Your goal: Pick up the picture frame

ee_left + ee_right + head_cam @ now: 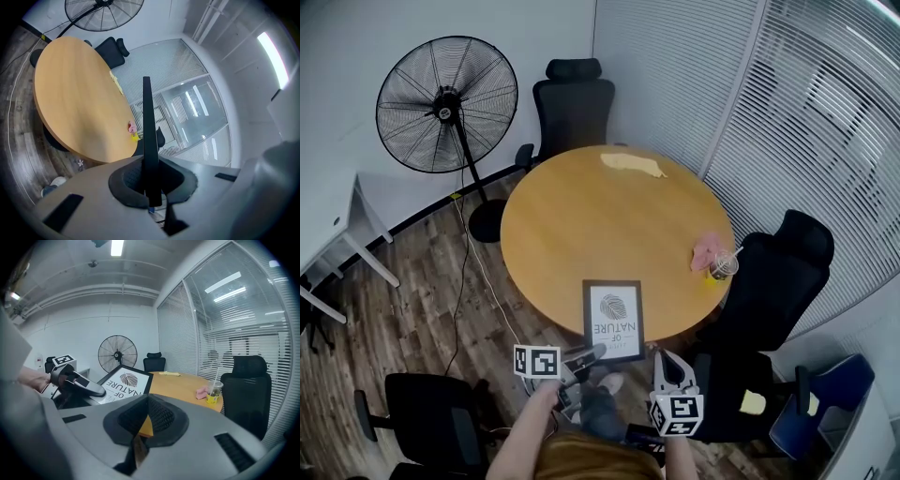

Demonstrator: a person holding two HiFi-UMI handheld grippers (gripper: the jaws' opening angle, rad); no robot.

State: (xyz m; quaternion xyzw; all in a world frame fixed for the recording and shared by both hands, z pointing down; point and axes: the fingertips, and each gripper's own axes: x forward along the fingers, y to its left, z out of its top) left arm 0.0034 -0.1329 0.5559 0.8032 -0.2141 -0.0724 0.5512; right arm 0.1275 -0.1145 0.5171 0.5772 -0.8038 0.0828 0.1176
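Left gripper [592, 354] is clamping the picture frame [614, 321], right gripper [146, 401] is hovering closed and empty, cup [723, 266] standing well apart.

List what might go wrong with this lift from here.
1. The left gripper is shut on only the thin near edge of the picture frame, close to one corner. The right gripper holds nothing, so the frame may pivot or slip out as it rises.
2. The cup with a straw stands at the right edge of the table. A wide swing of the frame to that side might knock it off.
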